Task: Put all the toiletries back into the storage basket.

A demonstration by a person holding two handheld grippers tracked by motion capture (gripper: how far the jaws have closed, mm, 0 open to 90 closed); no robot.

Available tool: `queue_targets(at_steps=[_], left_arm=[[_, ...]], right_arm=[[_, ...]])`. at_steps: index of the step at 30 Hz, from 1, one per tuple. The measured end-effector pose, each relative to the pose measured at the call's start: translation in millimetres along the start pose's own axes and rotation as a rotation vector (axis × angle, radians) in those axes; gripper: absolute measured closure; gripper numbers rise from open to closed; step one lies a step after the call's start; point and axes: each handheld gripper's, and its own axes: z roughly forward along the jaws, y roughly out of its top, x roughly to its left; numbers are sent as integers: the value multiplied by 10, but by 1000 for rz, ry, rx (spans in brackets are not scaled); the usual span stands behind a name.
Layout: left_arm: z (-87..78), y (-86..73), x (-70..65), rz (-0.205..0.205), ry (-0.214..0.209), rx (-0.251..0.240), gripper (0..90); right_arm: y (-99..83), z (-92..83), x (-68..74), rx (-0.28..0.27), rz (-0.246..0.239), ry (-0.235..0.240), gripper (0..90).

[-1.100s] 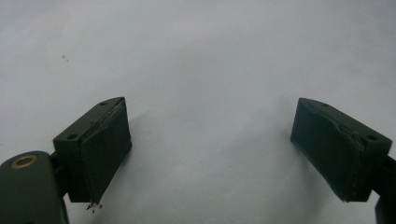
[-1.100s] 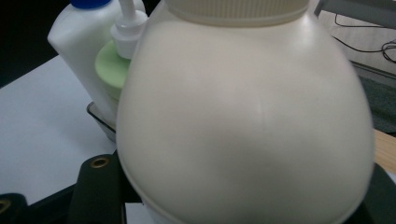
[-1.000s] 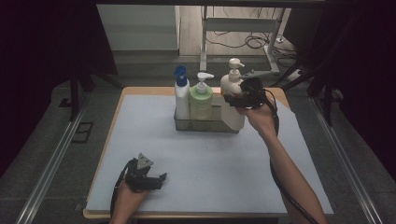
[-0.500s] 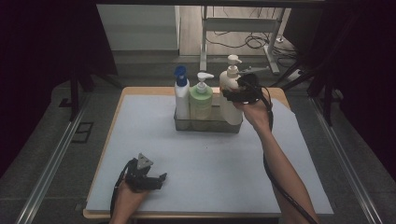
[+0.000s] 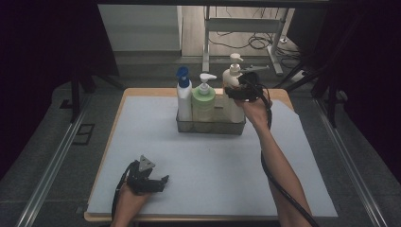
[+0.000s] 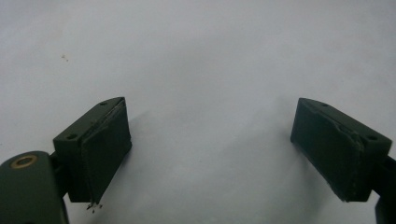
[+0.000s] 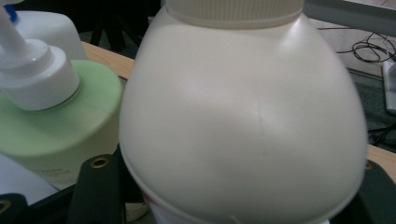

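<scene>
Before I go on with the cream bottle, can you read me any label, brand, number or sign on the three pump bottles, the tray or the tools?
None can be read.
Cream pump bottle: bare plastic on the side facing the right tool; a red trace at its lower edge is too small to read.
Green pump bottle: no print visible.
Blue-capped bottle: too small to tell.
Tray and left tool: no markings.

Cream bottle [image 5: 232, 97] at upper centre, pale green bottle [image 5: 204, 101] with white pump, white bottle [image 5: 184, 99] with blue cap, grey basket [image 5: 211, 126], light blue mat [image 5: 198, 161], black grippers
</scene>
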Motion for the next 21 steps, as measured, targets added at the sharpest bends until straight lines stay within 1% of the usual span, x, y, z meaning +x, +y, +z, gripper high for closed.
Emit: queue_targets(at_steps=[7, 12, 21], left_arm=[[0, 0, 0, -1, 0, 0, 118], [0, 0, -1, -2, 0, 0, 118], [1, 0, -1, -2, 0, 0, 118]], right_arm=[[3, 95, 5, -22, -16, -15, 369], [-44, 153, 3, -17, -23, -18, 368], [-139, 179, 10, 4, 0, 4, 368]])
